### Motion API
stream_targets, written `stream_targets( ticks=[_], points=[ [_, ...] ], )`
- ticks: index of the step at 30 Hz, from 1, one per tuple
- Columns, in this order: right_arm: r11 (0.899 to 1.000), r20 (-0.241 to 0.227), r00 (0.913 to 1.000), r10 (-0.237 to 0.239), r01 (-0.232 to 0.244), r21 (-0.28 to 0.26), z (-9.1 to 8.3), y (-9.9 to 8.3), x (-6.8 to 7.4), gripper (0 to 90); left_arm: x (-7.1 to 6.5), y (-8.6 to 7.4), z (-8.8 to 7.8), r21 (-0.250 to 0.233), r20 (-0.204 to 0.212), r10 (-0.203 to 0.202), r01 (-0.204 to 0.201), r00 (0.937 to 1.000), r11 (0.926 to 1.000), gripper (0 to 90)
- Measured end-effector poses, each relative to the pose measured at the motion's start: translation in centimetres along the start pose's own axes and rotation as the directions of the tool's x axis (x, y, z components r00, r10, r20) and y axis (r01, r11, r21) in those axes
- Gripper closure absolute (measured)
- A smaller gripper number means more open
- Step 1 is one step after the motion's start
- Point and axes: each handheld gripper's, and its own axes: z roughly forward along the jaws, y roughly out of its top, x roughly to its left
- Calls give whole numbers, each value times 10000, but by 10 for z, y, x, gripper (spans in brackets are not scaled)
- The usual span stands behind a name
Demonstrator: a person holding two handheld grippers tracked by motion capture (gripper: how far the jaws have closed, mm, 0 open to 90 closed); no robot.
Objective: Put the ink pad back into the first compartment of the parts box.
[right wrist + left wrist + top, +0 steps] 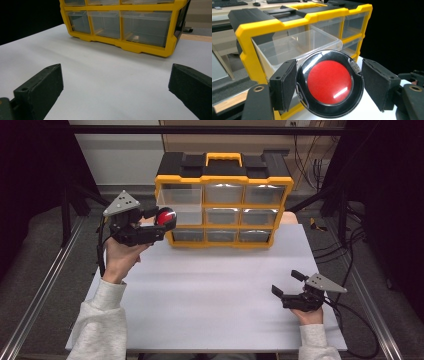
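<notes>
A yellow and black drawer cabinet [223, 200] stands at the far edge of the white table [210, 290], near its middle. It has three rows of three clear drawers. The top drawer on the cabinet's left column [297, 46] is pulled out toward the person, and it looks empty.

The left tool [159, 222] is held up in the air near the far left corner of the table, just in front of this pulled-out drawer. Between its two black jaws sits a round disc with a red centre and a black rim [329, 83]. In the left gripper view the left jaw touches the rim of the disc; on the right side a narrow gap seems to remain between rim and pad, so I cannot tell if the hold is firm. The disc is at the height of the open drawer, close to its front wall, not inside it.

The right tool [287, 282] rests low near the right edge of the table, toward the near corner. Its jaws stand wide apart and hold nothing.
</notes>
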Motion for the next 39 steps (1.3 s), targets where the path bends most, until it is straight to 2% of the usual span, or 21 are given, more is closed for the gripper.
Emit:
stream_targets(
  ticks=[16,39],
  points=[
    [10000,-28,10000,-66,66,-37,0,0,-1,3,7,25,4,-179,-180,-86,83,9998,9998,299],
    [10000,-39,10000,-29,29,-32,0,0,-1,2,19,56,21,53,-755,-136,141,9971,9999,299]
  ],
)
